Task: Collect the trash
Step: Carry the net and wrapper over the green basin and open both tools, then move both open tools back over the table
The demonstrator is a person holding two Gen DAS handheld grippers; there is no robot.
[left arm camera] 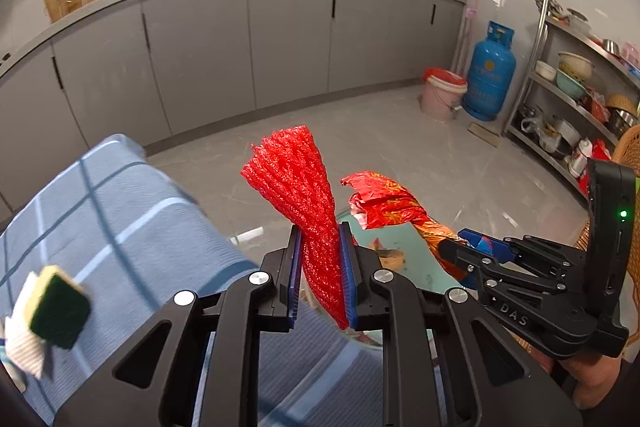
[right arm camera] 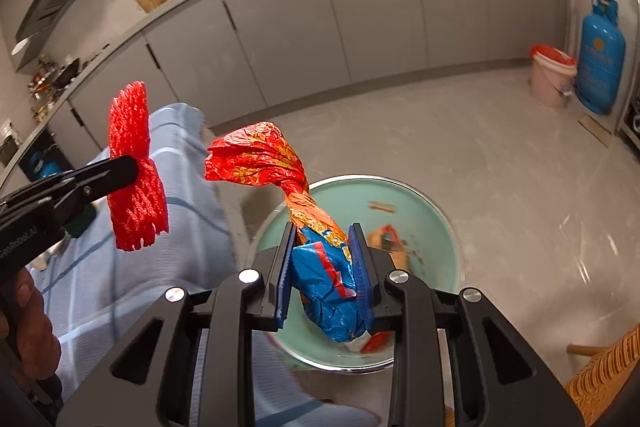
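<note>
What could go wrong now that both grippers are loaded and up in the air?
1. The red foam net sleeve is pinched low in the left gripper; its long free end could snag or slip out.
2. The crumpled red-and-blue snack wrapper in the right gripper is slick foil and may slide free.
3. The grippers hang close together above the round pale green tray, so they could collide.

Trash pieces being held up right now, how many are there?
2. The red foam net is clamped in the left hand-held gripper; the twisted snack wrapper is clamped in the right hand-held gripper. More scraps may lie hidden below.
</note>
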